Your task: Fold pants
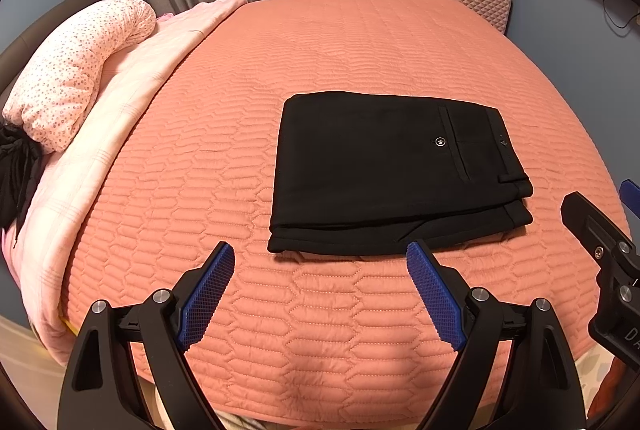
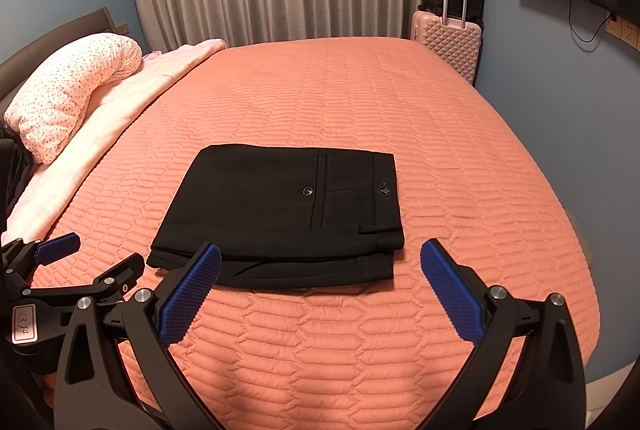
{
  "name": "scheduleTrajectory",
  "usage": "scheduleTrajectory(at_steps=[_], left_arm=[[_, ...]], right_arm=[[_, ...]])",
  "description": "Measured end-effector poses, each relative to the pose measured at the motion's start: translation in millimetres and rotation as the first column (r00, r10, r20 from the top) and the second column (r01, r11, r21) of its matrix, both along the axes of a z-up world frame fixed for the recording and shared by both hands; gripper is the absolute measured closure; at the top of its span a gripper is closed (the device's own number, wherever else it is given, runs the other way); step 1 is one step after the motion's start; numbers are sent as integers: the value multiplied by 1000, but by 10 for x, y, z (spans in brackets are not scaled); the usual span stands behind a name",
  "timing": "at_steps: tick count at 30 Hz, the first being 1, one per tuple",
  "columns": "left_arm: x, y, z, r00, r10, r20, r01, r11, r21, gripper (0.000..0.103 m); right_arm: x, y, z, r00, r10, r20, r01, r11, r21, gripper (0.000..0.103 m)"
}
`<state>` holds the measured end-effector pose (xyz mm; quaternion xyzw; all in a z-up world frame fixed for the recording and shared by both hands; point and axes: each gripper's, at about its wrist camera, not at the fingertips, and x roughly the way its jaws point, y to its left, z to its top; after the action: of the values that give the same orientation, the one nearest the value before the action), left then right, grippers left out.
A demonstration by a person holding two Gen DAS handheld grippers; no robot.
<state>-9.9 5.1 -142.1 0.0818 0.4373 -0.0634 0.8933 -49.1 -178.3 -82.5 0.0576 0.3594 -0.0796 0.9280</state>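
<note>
Both claws hang wide open and empty: the left claw (image 1: 320,258) just in front of the pants' (image 1: 396,173) near edge, the right claw (image 2: 320,258) beside it at the same edge. These black pants lie as a neat, flat packet on the bed (image 2: 360,101), waistband to the right. I judge the folding finished; the next move needs only a clean retreat.

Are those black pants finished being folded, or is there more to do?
Looks finished: the black pants lie in a compact stacked rectangle on the orange bedspread. Nothing is in hand; the left tongs and right tongs stand open, off the cloth. Little seems left.
</note>
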Motion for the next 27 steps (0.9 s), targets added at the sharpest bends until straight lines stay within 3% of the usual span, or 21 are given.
scheduleTrajectory(at_steps=[27], left_arm=[[6, 6, 7, 1000, -14, 3, 14, 1000, 0, 17]], right_arm=[[1, 4, -2, 1000, -3, -1, 3, 1000, 1, 5]])
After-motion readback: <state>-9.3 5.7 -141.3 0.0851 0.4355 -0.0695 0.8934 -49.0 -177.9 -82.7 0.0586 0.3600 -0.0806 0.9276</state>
